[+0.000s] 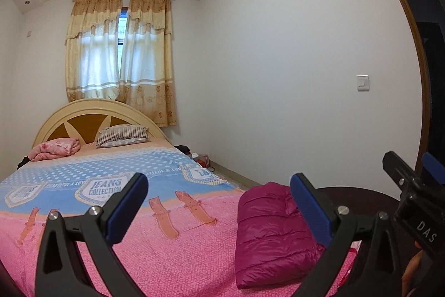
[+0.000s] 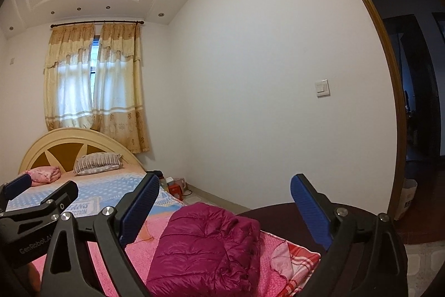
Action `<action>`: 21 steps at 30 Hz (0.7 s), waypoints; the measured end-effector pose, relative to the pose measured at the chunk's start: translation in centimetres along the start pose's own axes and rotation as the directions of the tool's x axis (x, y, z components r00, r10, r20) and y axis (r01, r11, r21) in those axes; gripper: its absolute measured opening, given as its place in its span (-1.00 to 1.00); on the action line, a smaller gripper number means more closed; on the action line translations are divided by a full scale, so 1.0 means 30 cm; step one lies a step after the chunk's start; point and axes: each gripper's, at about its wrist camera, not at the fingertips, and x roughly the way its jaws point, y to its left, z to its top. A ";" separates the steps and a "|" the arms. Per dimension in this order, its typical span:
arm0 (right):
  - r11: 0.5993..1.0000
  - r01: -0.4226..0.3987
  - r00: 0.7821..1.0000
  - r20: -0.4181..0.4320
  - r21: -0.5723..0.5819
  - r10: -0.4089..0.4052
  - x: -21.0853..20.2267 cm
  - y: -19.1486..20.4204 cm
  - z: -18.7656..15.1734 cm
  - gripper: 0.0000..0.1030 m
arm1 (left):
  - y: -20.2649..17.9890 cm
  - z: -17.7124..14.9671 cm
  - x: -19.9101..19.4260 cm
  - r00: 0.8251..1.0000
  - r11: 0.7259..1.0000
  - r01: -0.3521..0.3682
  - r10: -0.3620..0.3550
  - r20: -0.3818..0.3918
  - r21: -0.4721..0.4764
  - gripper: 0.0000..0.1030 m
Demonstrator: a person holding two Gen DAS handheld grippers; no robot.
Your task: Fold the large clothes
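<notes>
Magenta quilted nylon, puffed with filling, is what I am dealing with: the down jacket (image 2: 205,247) lies folded into a thick bundle near the foot corner of the bed, on the pink bedspread (image 1: 172,263), just by a dark round table (image 2: 281,210). I judge it light and soft but springy, with a slick shell, so the folds will likely want to slide and puff open again. A grip should go deep across several layers at the folded edge, not on a single skin of fabric. My right gripper (image 2: 222,208) stands wide open above the bundle with nothing between its blue pads, and my left gripper (image 1: 219,208) is spread just as wide and empty, with the jacket ahead and low to its right. Farther up the bed lie a striped pillow (image 1: 122,136) and a rolled pink blanket (image 1: 55,148) against the headboard (image 1: 91,109), with the curtained window (image 1: 119,57) behind.
</notes>
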 end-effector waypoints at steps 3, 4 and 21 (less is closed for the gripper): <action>1.000 -0.001 1.000 -0.002 0.005 0.001 0.001 -0.004 0.000 0.86 | 0.009 0.001 -0.001 1.000 1.000 0.006 -0.006 0.000 -0.010 1.00; 1.000 0.000 1.000 -0.001 0.006 0.000 0.002 -0.006 0.002 0.86 | 0.010 0.001 -0.003 1.000 1.000 0.009 -0.009 0.000 -0.014 1.00; 1.000 0.004 1.000 -0.017 0.016 -0.003 0.008 -0.008 -0.001 0.87 | -0.012 0.010 -0.007 1.000 1.000 0.020 -0.020 -0.006 0.007 1.00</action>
